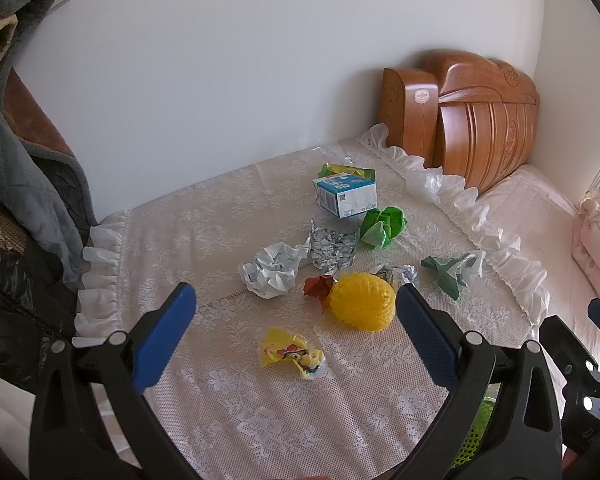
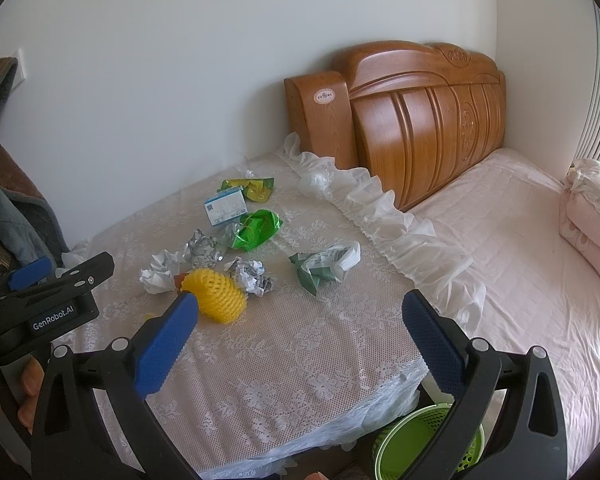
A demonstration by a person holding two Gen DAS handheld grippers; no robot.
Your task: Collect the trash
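Trash lies on a lace-covered table (image 1: 260,420): a yellow foam net (image 1: 362,300), a yellow snack wrapper (image 1: 292,354), crumpled white paper (image 1: 270,270), a silver wrapper (image 1: 332,248), a blue-white carton (image 1: 346,196), green wrappers (image 1: 382,226) and a green-white wrapper (image 1: 454,270). My left gripper (image 1: 296,320) is open above the table's near part, empty. My right gripper (image 2: 300,324) is open and empty over the table's right front. The foam net (image 2: 216,298) and green-white wrapper (image 2: 324,266) show ahead of it. A green basket (image 2: 428,444) stands below the table's edge.
A bed with a pink sheet (image 2: 520,280) and wooden headboard (image 2: 420,120) adjoins the table on the right. Hanging coats (image 1: 20,184) are at the left. A white wall runs behind. The left gripper's body (image 2: 48,304) shows in the right wrist view.
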